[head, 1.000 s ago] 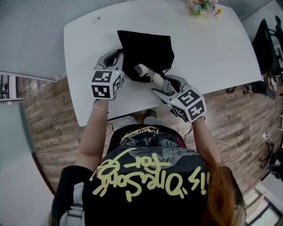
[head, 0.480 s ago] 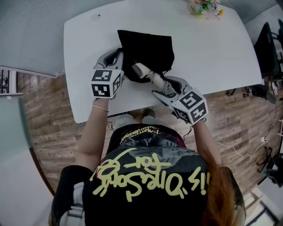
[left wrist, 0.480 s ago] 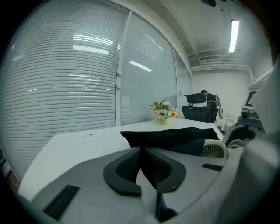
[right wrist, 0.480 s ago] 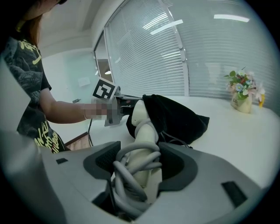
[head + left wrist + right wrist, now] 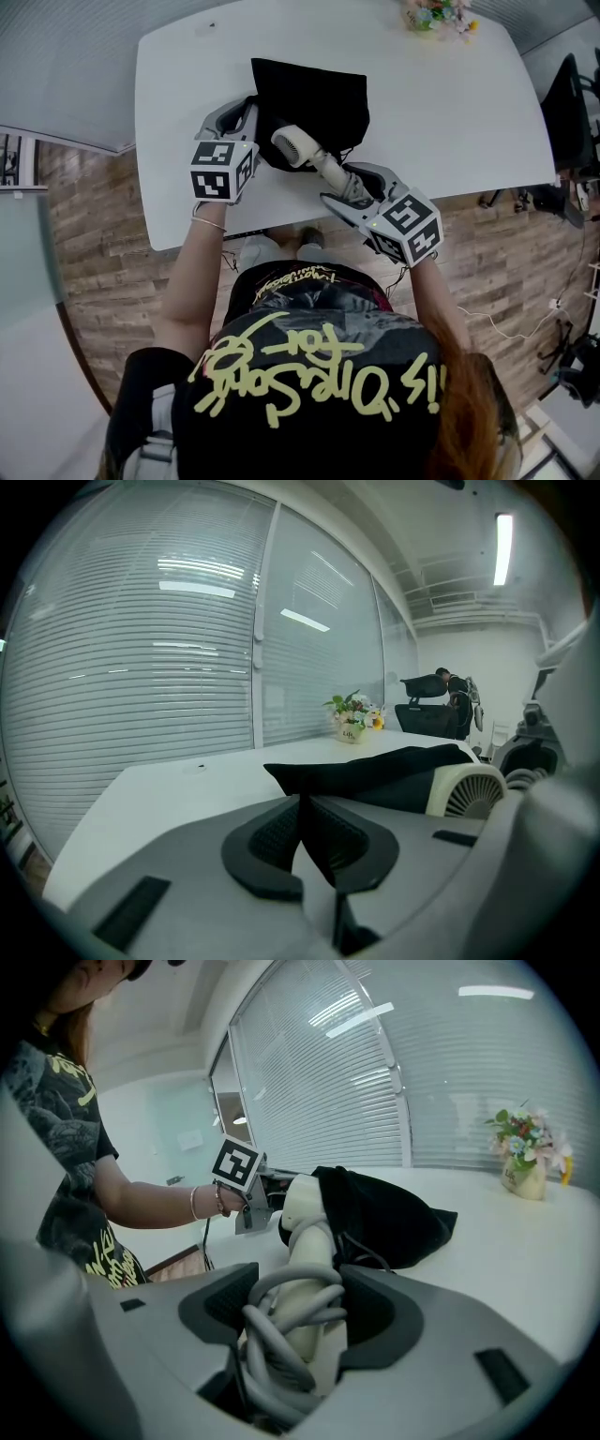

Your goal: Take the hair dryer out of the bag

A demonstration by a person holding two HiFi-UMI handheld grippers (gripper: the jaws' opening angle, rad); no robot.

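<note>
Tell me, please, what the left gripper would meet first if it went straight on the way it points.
The black bag: the left gripper is shut on its edge, and the rest apparently lies straight ahead.

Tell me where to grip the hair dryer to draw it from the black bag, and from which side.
Take the hair dryer by its slim, cord-wrapped handle, which sticks out of the bag toward the person; the round head looks too wide. Come from the near side, where the right gripper clamps it.
</note>
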